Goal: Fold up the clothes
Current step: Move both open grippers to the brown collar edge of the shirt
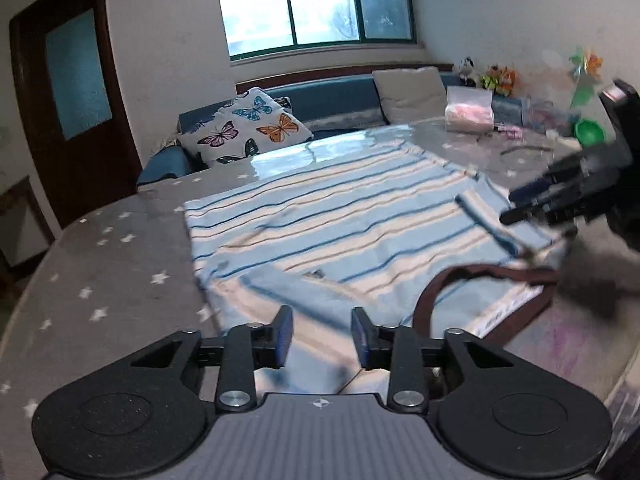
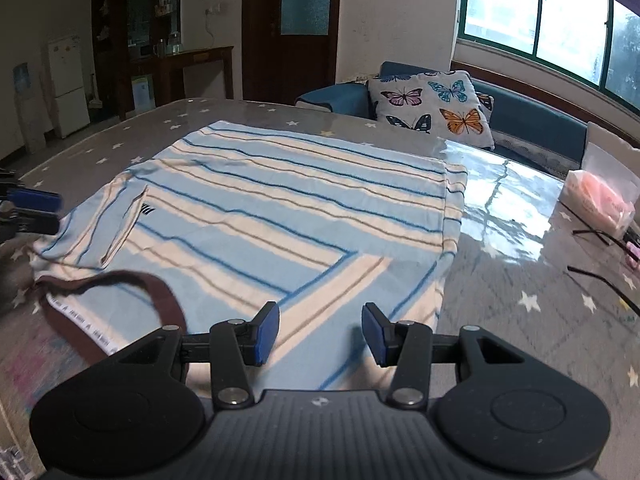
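A light blue shirt with blue, tan and cream stripes (image 1: pixel 340 216) lies flat on the table, its brown collar (image 1: pixel 472 276) toward me. It also shows in the right wrist view (image 2: pixel 280 208), collar (image 2: pixel 152 292) at lower left, a sleeve folded over its near right part. My left gripper (image 1: pixel 322 336) is open and empty just above the shirt's near edge, left of the collar. My right gripper (image 2: pixel 320 332) is open and empty above the folded sleeve. The right gripper appears at the right of the left wrist view (image 1: pixel 532 204), and the left gripper at the left edge of the right wrist view (image 2: pixel 36 212).
The table (image 1: pixel 100 280) has a grey star-patterned cover under a glossy sheet. A clear bag with pink contents (image 1: pixel 468 110), black cables (image 2: pixel 600 276) and small items lie at its far right. A blue sofa with a butterfly cushion (image 1: pixel 248 126) stands behind.
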### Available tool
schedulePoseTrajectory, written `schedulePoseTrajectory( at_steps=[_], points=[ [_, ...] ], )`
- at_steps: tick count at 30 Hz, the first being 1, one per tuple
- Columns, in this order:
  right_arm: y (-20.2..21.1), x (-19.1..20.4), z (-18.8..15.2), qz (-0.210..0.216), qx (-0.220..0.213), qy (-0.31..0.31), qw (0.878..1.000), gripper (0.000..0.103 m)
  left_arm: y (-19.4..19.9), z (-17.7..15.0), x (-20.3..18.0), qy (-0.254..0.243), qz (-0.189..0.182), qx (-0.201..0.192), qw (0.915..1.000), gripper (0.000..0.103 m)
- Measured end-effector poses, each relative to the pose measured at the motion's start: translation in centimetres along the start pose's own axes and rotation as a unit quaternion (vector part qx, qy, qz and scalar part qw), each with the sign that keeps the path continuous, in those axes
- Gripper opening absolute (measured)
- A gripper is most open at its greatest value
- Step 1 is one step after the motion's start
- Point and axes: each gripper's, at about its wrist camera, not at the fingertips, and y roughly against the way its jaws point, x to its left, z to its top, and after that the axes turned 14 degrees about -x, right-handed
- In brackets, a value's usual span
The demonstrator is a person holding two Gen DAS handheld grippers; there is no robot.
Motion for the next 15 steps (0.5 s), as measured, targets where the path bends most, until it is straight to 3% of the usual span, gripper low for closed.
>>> schedulePoseTrajectory(
  at_steps=[6,15],
  points=[
    [0.3,2.0,-1.1,0.021,0.01,0.048,0.999,0.046,1.4,-1.8,-1.0,-0.058,-0.015,0.027,0.9979,0.048],
    [2.9,3.9,-1.7,0.059,0.02,0.092,0.994,0.046,1.2,-2.7,-3.3,-0.133,-0.051,0.018,0.9897,0.057]
  ],
)
